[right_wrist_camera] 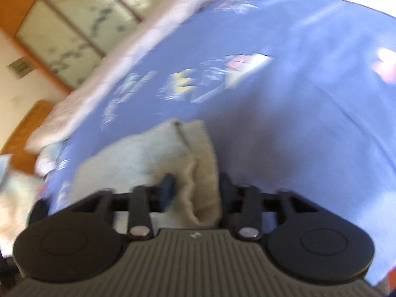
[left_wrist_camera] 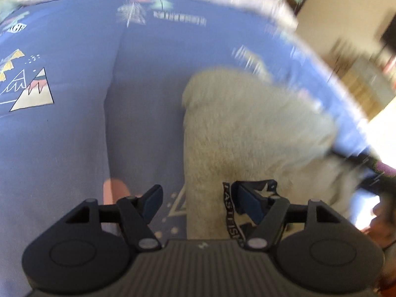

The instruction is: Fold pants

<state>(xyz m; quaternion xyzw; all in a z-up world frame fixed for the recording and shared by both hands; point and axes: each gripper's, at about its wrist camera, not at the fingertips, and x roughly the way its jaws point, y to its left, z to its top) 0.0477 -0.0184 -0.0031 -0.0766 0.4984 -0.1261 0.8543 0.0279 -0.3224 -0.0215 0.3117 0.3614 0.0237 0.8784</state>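
The pants (left_wrist_camera: 250,128) are fuzzy cream fabric lying on a blue patterned bedsheet (left_wrist_camera: 61,148). A black drawstring with white letters (left_wrist_camera: 231,212) lies at their near end. My left gripper (left_wrist_camera: 198,198) is open above that near end, with the cream fabric and the drawstring between its fingers. In the right wrist view the pants (right_wrist_camera: 138,156) lie bunched, and a fold of cream fabric (right_wrist_camera: 200,188) runs between the fingers of my right gripper (right_wrist_camera: 196,185), which stand apart around it. Both views are blurred.
The blue sheet (right_wrist_camera: 297,99) has mountain and tree prints and a pale quilted border (right_wrist_camera: 118,54). A wooden sliding door with patterned glass (right_wrist_camera: 74,24) stands beyond the bed. Another pale cloth (right_wrist_camera: 14,198) lies at the left edge. A room floor (left_wrist_camera: 358,74) shows at right.
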